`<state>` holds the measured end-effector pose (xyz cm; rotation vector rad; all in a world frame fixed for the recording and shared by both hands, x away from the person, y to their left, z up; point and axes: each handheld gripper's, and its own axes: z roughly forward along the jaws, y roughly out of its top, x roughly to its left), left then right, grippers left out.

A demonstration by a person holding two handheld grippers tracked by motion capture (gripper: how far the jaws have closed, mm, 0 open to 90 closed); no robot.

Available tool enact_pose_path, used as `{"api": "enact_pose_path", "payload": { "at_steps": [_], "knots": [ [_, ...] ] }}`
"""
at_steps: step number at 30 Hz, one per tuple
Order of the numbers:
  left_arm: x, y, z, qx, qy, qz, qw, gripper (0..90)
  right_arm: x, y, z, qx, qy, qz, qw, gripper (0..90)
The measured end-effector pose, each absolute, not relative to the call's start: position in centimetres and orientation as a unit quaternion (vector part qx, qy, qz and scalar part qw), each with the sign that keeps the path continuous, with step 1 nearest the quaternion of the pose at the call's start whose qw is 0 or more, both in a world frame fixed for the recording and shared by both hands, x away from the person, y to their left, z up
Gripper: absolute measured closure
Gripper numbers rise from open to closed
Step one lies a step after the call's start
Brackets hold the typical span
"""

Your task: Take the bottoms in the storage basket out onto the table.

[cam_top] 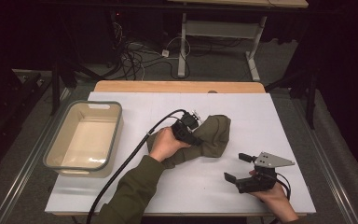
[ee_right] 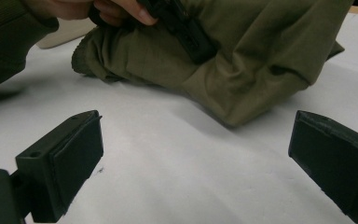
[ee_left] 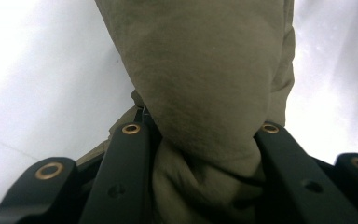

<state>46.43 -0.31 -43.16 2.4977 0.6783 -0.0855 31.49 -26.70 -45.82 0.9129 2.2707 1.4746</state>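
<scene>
Left tongs clamped on bunched cloth, frame centre, for lifting; right tongs apart, idle on counter, lower right.

A cloth was laid near the middle of the table, bunched into a heap. A tub was placed at the table's left side, well apart from the cloth. The left gripper was set on the cloth's left part, and a fold of cloth was pinched between its jaws. The right gripper was held near the front right of the table, in front of the cloth and apart from it, its jaws spread with bare tabletop between them.
</scene>
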Motion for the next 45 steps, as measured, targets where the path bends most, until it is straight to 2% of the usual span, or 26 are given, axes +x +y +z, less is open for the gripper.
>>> {"api": "enact_pose_path", "payload": {
  "at_steps": [6, 13, 18, 20, 21, 25, 30, 32, 35, 36, 39, 45],
  "knots": [
    [46.3, -0.9, -43.7, 0.933, 0.246, -0.03, 0.262, 61.9, 31.5, -26.7, -45.9, 0.315, 0.787, 0.511, 0.141, 3.8],
    [46.2, -0.9, -43.7, 0.93, 0.243, -0.033, 0.274, 46.4, 31.5, -26.6, -45.9, 0.314, 0.788, 0.51, 0.141, 3.8],
    [46.2, -0.9, -43.7, 0.929, 0.242, -0.027, 0.278, 40.6, 31.5, -26.6, -45.9, 0.314, 0.789, 0.509, 0.141, 3.9],
    [46.0, -0.9, -43.5, 0.928, 0.244, -0.019, 0.28, 33.6, 31.5, -26.6, -45.9, 0.314, 0.789, 0.509, 0.141, 4.0],
    [45.9, -0.9, -43.5, 0.928, 0.243, -0.013, 0.283, 33.4, 31.5, -26.6, -45.9, 0.314, 0.789, 0.509, 0.141, 4.0],
    [45.7, -0.7, -43.2, 0.922, 0.247, -0.006, 0.297, 22.5, 31.5, -26.6, -45.9, 0.313, 0.79, 0.508, 0.141, 4.0],
    [45.5, 0.1, -42.9, 0.914, 0.245, -0.011, 0.322, 15.2, 31.5, -26.5, -46.0, 0.313, 0.791, 0.507, 0.14, 4.1],
    [45.3, 0.5, -42.7, 0.912, 0.246, -0.01, 0.329, 8.7, 31.5, -26.5, -46.0, 0.314, 0.791, 0.506, 0.14, 4.1],
    [45.1, 1.2, -42.3, 0.906, 0.246, -0.004, 0.345, 7.6, 31.5, -26.5, -46.0, 0.313, 0.792, 0.506, 0.139, 4.1],
    [45.1, 1.3, -42.2, 0.906, 0.245, -0.004, 0.346, 2.2, 31.5, -26.5, -46.0, 0.313, 0.792, 0.506, 0.139, 4.1],
    [44.6, 2.0, -41.7, 0.905, 0.236, 0.016, 0.352, 0.0, 31.5, -26.5, -46.0, 0.313, 0.792, 0.505, 0.14, 4.1],
    [43.8, 3.9, -41.0, 0.896, 0.245, 0.009, 0.37, 0.0, 31.5, -26.5, -46.0, 0.314, 0.793, 0.502, 0.141, 4.1]
  ]
}}
